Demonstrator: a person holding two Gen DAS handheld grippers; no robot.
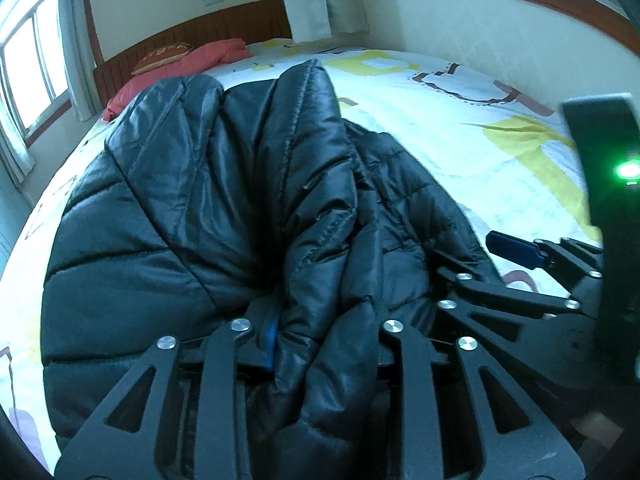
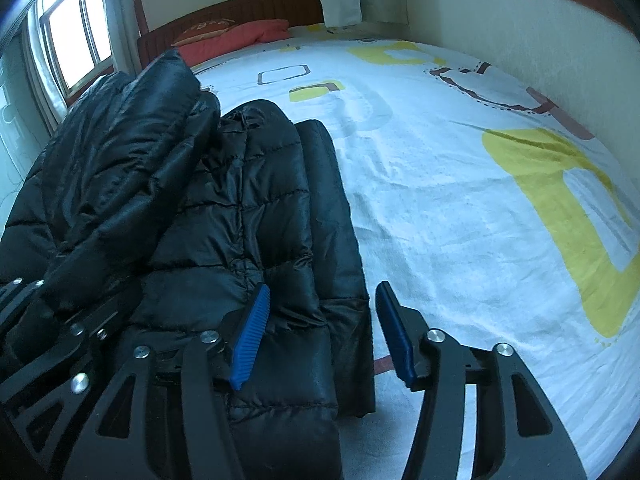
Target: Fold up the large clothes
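Observation:
A black quilted puffer jacket (image 1: 192,216) lies bunched on the bed, also in the right wrist view (image 2: 248,216). My left gripper (image 1: 316,344) is shut on a thick fold of the jacket; fabric fills the gap and hides the pads, with a sliver of blue pad showing. The left gripper also shows at the left edge of the right wrist view (image 2: 60,332). My right gripper (image 2: 320,332) is open, its blue pads (image 2: 250,336) astride the jacket's near right edge, not closed on it. The right gripper shows in the left wrist view (image 1: 520,260), beside the jacket.
The bed sheet (image 2: 460,200) is white with yellow and brown shapes. A red pillow and blanket (image 2: 232,38) lie by the wooden headboard (image 2: 248,6). A wall runs along the bed's right side. A window (image 2: 72,44) is at the left.

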